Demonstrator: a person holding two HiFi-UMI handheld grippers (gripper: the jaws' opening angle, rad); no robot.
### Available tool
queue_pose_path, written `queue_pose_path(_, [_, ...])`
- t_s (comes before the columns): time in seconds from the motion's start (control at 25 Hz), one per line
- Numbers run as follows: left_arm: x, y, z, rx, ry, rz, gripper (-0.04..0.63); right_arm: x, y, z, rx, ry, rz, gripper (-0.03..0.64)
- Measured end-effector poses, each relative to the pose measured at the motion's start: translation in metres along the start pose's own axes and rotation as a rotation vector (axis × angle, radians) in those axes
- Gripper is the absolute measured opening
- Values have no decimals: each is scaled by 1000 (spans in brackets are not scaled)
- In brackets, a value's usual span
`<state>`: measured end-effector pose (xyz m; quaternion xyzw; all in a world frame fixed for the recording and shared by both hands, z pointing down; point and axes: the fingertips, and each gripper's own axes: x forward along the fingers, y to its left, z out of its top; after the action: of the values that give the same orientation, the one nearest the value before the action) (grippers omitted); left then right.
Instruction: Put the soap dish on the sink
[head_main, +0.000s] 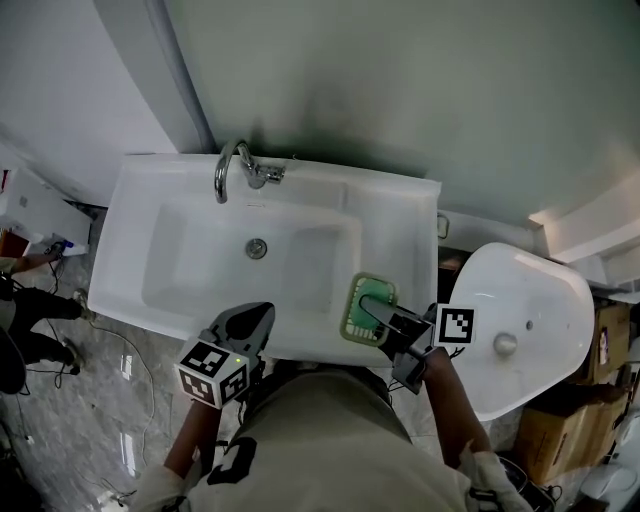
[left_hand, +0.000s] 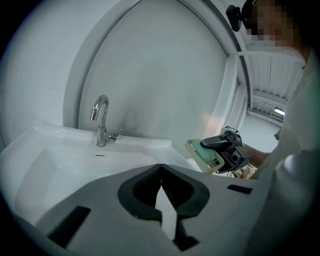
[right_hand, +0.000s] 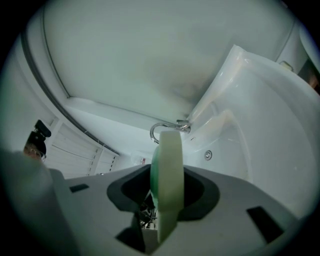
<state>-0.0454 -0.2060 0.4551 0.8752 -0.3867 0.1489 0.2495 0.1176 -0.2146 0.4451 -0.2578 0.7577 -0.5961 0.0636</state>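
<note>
The soap dish (head_main: 362, 305), pale cream with a green insert, hangs over the front right deck of the white sink (head_main: 140, 195). My right gripper (head_main: 378, 312) is shut on it from the lower right. In the right gripper view the dish (right_hand: 169, 165) stands on edge between the jaws, with the faucet (right_hand: 167, 129) beyond. The left gripper view shows the dish (left_hand: 206, 155) held at the right. My left gripper (head_main: 254, 320) hovers over the sink's front edge, shut and holding nothing; its jaw tips (left_hand: 161, 167) meet.
A chrome faucet (head_main: 235, 170) stands at the sink's back, with a drain (head_main: 257, 248) in the bowl. A second white basin (head_main: 520, 320) sits just right of the sink, cardboard boxes (head_main: 560, 430) beyond it. Cables lie on the floor at the left.
</note>
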Motion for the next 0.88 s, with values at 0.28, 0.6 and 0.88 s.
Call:
queue_pose_path(0.28, [25, -11, 2, 6, 26, 14, 18, -4, -31, 43, -56, 8, -35, 143])
queue_pose_path(0.6, [45, -18, 9, 7, 51, 43, 18, -7, -85, 76, 48, 16, -162, 143])
queue_pose_path(0.88, [58, -24, 9, 9, 90, 39, 18, 13, -119, 93, 53, 58, -110, 143])
